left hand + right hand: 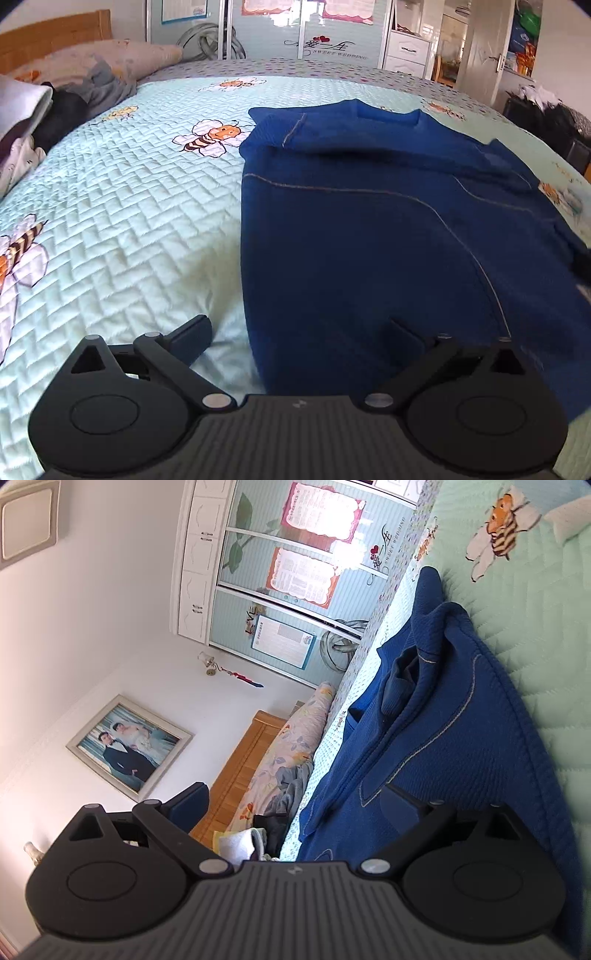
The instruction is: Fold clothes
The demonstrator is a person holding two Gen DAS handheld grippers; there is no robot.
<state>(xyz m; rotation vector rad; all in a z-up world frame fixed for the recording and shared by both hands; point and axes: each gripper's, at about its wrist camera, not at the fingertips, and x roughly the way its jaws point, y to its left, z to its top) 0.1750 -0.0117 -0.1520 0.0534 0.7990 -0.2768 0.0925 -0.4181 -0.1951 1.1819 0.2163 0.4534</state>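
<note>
Wardrobe door [325, 44] decal reads "SWEET WEDDING"; right wrist view also shows "LOVE" lettering [252, 624]. Left gripper [301, 332] tilts down over the bed [129, 221], jaws wide open, nothing held; blue sweater [369, 229] lies flat ahead, its left edge running between the jaws. Right gripper [295, 805] is rolled sideways, pointing level, jaws open; sweater by its right jaw, contact unclear.

Blue sweater [351, 229] with pale contrast stitching, lying mostly flat on bed [129, 221], left side folded in straight, collar end away, right sleeve rumpled.
</note>
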